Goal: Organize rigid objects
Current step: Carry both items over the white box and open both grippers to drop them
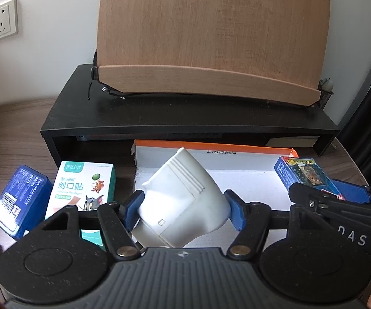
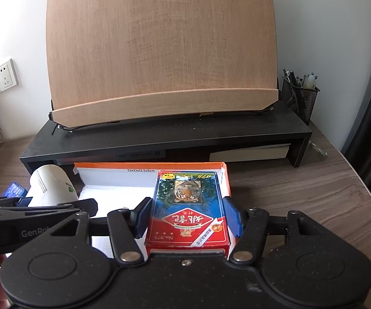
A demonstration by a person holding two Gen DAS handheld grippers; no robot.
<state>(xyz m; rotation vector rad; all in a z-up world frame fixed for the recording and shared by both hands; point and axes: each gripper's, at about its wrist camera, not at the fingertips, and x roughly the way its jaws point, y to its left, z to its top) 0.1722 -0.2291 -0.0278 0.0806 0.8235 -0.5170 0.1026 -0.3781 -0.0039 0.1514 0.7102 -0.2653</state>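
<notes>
The left gripper [image 1: 184, 209] is clamped on a white plastic adapter plug [image 1: 182, 200], its blue pads pressing the plug's two sides, and holds it tilted above the near-left part of the shallow orange-rimmed cardboard box [image 1: 211, 145]. The right gripper [image 2: 185, 217] grips a pack of playing cards [image 2: 188, 206] with a tiger picture and a red lower half, held over the right end of the same box, close to its right wall.

Only the left wrist view shows what lies on the wooden desk [image 1: 18, 128] left of the box: a box of adhesive bandages [image 1: 82, 190] with cartoon figures, standing just beside a blue card box [image 1: 20, 200], and at the far left edge a small clear object too cropped to name. From here the right gripper enters at the right edge with the card pack seen only from its blue side.

Only the right wrist view shows the black mesh pen holder [image 2: 300, 97] at the right end of the black monitor riser [image 2: 159, 134], a stack of papers at the left edge, and books under the riser. It shows the plug from its back, partly hidden by the left gripper's arm.

Both views show the wooden book stand [image 1: 211, 38] on the riser and wall sockets [image 1: 3, 18] to the left.
</notes>
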